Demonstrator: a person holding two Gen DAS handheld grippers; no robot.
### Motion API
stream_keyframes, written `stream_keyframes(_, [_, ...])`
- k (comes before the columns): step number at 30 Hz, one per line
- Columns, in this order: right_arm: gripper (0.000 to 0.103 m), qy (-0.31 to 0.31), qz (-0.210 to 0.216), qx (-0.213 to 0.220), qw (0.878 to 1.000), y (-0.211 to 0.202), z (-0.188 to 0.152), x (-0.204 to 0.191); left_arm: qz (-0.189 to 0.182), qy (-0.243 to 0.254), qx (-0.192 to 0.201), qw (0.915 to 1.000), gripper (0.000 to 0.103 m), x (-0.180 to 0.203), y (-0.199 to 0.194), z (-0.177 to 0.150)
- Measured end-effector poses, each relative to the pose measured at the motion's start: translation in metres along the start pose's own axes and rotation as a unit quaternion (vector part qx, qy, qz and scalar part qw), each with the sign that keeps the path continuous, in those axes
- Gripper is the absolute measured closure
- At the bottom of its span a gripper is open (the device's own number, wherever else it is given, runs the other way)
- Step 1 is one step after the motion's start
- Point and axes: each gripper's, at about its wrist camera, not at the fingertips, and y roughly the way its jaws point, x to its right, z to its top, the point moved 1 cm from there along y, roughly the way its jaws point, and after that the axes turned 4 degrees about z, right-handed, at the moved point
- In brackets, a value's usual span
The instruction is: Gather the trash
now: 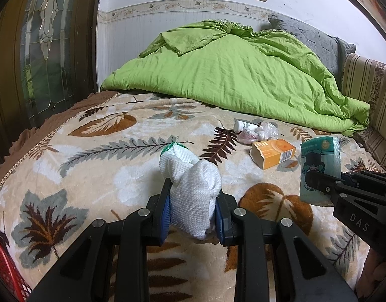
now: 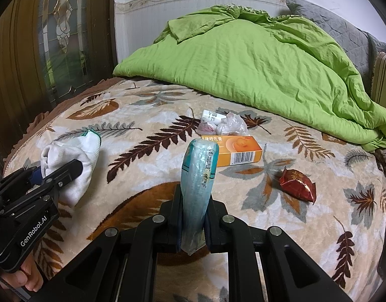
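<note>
**Both grippers loaded above the bed**

Clamped in the left gripper [image 1: 193, 216]: a balled white knitted glove with green cuff trim [image 1: 190, 176], squeezed between the blue pads [image 1: 166, 214], held just above the leaf-patterned blanket [image 1: 104, 176]. Pinched in the right gripper [image 2: 193, 224]: a flattened teal plastic packet [image 2: 196, 183], standing upright, edge-on, jaws nearly closed on it. Seen from the left wrist, same packet [image 1: 320, 168] at the right, cartoon print facing the camera, with the right gripper [image 1: 316, 181] reaching in from the edge.

Lying loose on the blanket farther back: an orange carton with a barcode [image 2: 233, 152], one end torn open in the left view [image 1: 273, 153]. Just behind it, touching or nearly so: crumpled clear plastic wrap [image 2: 230, 125] and a small white bottle on its side [image 2: 212, 115]. Off to the right, apart from the rest: a red foil wrapper [image 2: 297, 183].

Beyond the litter: a heaped lime-green duvet [image 1: 243, 75], a grey quilted pillow [image 1: 314, 37] against the wall. At the lower left corner of the left view: the rim of a red mesh basket [image 1: 4, 271].
</note>
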Motion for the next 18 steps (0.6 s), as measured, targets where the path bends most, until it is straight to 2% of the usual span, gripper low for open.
stream_keyframes(18, [0.089, 0.002, 0.001, 0.001, 1.0, -0.0004, -0.0001, 0.0005, -0.001, -0.001, 0.0, 1.0, 0.076, -0.0007, -0.0005, 0.0001])
